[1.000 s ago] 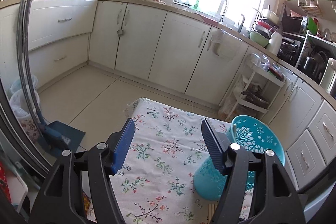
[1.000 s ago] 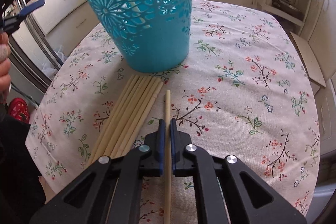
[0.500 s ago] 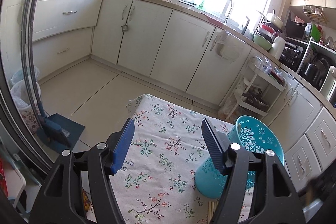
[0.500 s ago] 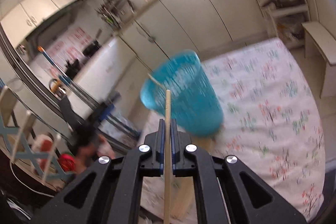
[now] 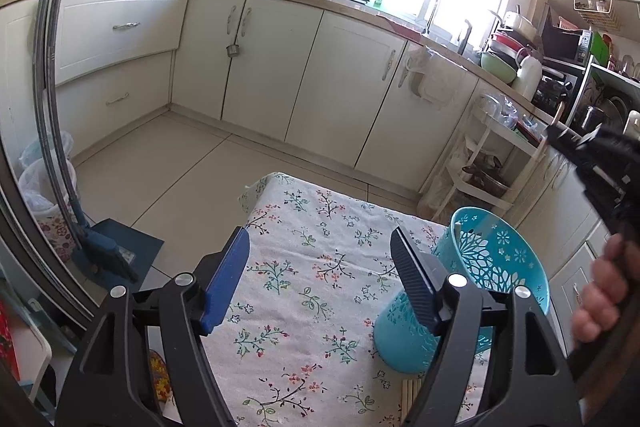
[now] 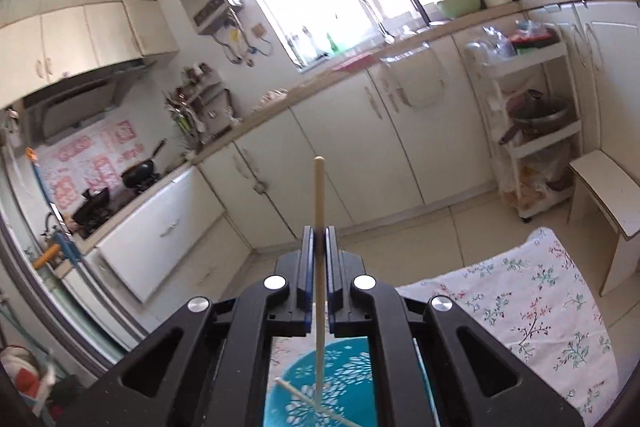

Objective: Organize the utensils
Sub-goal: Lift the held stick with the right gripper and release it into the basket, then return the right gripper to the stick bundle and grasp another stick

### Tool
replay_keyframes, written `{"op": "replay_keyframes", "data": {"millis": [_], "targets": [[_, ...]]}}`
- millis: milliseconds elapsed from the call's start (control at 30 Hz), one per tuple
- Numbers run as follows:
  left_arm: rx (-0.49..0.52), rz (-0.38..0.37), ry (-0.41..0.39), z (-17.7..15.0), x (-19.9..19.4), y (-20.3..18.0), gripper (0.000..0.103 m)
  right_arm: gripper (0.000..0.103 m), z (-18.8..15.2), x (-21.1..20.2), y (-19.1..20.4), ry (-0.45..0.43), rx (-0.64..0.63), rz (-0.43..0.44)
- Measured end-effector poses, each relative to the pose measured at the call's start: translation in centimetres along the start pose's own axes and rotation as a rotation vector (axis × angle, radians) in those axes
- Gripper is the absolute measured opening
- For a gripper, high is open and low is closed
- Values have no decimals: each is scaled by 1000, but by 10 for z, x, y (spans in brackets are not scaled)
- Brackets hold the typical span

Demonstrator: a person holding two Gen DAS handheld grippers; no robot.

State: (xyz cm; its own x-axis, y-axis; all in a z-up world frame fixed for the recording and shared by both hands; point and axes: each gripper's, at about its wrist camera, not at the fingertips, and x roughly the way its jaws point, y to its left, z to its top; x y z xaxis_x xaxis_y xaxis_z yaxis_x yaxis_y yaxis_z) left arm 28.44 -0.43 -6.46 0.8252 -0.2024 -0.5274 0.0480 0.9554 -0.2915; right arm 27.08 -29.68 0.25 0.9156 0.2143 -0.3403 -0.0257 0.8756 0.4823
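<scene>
- Right wrist view: right gripper (image 6: 318, 255) is clamped on one chopstick (image 6: 319, 199); the stick runs along the fingers, its tip pointing up and ahead.
- Teal cup (image 6: 344, 379) sits directly below the gripper, mouth open upward, one stick already leaning inside.
- Judgement: the held stick's lower end must tip down into the cup; the right hand is the nearer one.
- Left gripper (image 5: 320, 275) has just been widening, nothing between the jaws; in its view the cup stands on the floral tablecloth (image 5: 304, 227) just behind its right finger.
- Spare chopsticks (image 5: 410, 393) lie at the cup's base.

Left hand-held gripper (image 5: 320, 279) just opening, empty — right hand-held gripper (image 6: 319, 251) clamped.
</scene>
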Motion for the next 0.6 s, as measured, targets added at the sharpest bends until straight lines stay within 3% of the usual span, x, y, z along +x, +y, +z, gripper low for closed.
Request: {"op": "replay_keyframes", "data": {"millis": [233,300,433,600], "targets": [[-8,-11,12,1,1,1,73,7,-23,1,-2,112,-44,-4],[-5,-9,17,0,1,1,74,12,-27,2,1,136,-69,-14],[0,6,21,-2,2,1,74,14,-23,-10,1,116,-83,-20],[28,23,22,-5,1,-1,75,25,-21,-57,-4,46,-103,-36]]}}
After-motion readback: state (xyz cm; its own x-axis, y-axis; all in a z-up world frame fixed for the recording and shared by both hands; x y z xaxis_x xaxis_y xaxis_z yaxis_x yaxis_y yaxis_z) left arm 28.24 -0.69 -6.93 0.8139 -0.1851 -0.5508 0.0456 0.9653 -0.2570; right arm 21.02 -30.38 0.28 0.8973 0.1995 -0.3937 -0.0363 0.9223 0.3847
